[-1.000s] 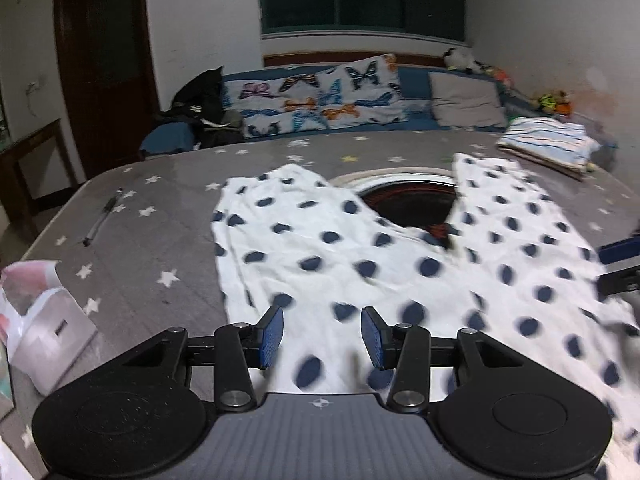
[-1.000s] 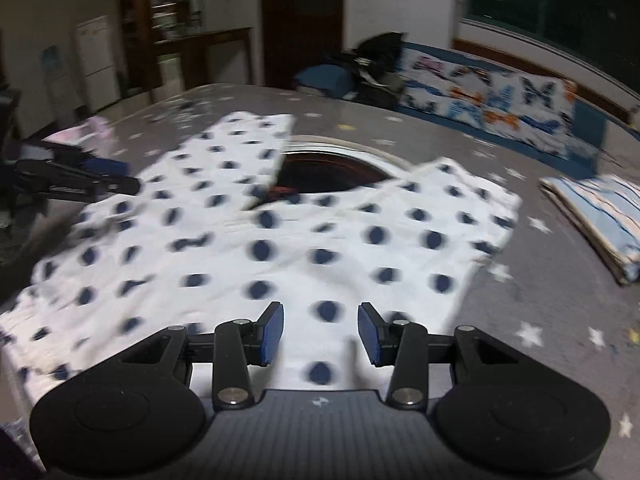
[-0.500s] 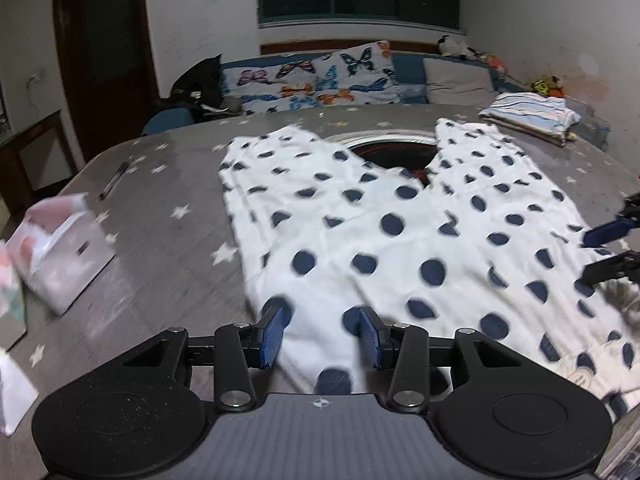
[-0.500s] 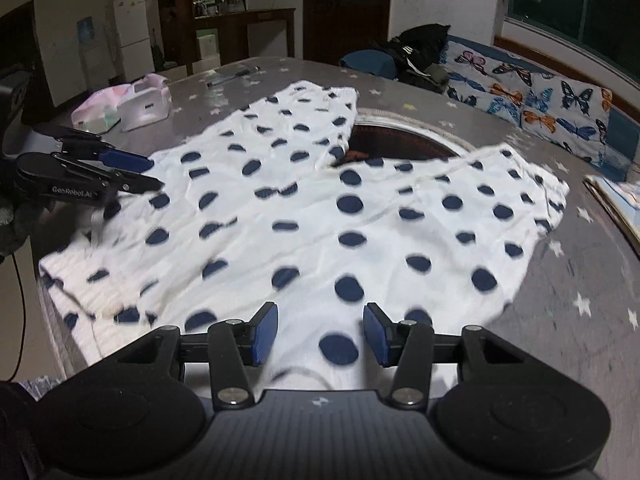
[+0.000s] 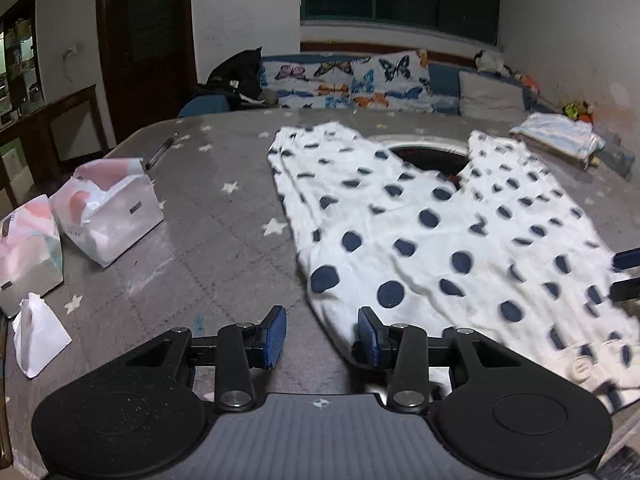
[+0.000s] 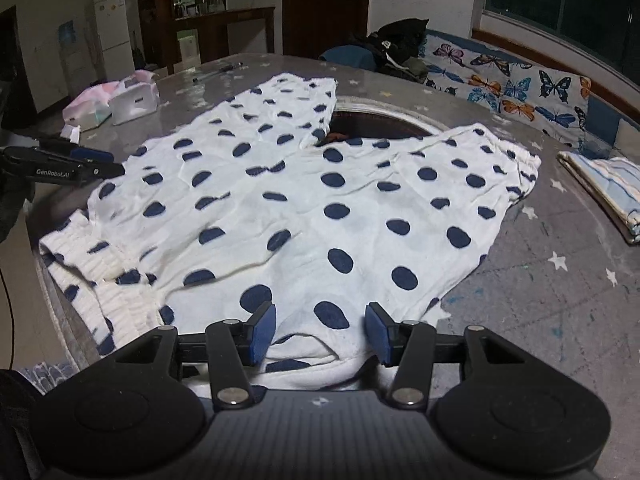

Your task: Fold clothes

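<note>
Two tissue packs sit at nine o'clock on the grey starred table. The left gripper hovers partly open over the near left edge of the spotted trousers, gripping nothing. The trousers lie spread flat across the table's centre. The right gripper, jaws half apart, straddles their waistband without pinching it. Folded striped cloth rests at three o'clock.

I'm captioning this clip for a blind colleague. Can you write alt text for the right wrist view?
White polka-dot trousers lie spread flat on a grey star-print table, waistband nearest. The right gripper is open over the waistband; the left gripper is at the left edge.
</note>
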`<action>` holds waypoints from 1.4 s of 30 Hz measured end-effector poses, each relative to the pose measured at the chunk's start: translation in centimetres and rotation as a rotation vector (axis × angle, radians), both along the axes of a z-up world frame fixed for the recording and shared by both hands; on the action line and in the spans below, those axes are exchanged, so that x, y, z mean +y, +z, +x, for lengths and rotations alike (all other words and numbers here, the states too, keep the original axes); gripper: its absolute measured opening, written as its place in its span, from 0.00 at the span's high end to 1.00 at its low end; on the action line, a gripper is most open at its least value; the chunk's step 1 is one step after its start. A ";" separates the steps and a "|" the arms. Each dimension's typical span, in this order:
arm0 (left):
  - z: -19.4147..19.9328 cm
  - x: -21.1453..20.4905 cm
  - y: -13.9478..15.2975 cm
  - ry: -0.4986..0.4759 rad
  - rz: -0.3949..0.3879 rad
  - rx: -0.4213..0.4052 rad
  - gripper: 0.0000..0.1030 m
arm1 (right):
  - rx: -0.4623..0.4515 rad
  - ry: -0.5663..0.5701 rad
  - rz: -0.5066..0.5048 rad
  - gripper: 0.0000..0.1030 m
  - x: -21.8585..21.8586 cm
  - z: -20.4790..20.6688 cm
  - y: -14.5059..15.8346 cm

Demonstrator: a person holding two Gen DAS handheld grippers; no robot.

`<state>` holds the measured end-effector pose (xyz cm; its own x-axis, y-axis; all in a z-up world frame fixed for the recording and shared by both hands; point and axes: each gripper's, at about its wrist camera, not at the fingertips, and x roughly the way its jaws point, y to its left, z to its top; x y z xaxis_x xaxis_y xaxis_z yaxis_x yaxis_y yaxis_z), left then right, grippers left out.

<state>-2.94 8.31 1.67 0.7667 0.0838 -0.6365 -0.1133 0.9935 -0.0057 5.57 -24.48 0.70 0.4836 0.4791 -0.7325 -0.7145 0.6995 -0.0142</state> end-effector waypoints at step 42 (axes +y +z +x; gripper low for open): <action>2.2 -2.3 -1.1 -0.096 0.027 0.030 0.59 | 0.033 0.000 0.105 0.46 -1.1 -1.8 0.8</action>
<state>-0.71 5.97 0.57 0.7527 0.0286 -0.6577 -0.0176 0.9996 0.0232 3.77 -25.57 1.46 0.4597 0.5541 -0.6940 -0.7134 0.6958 0.0830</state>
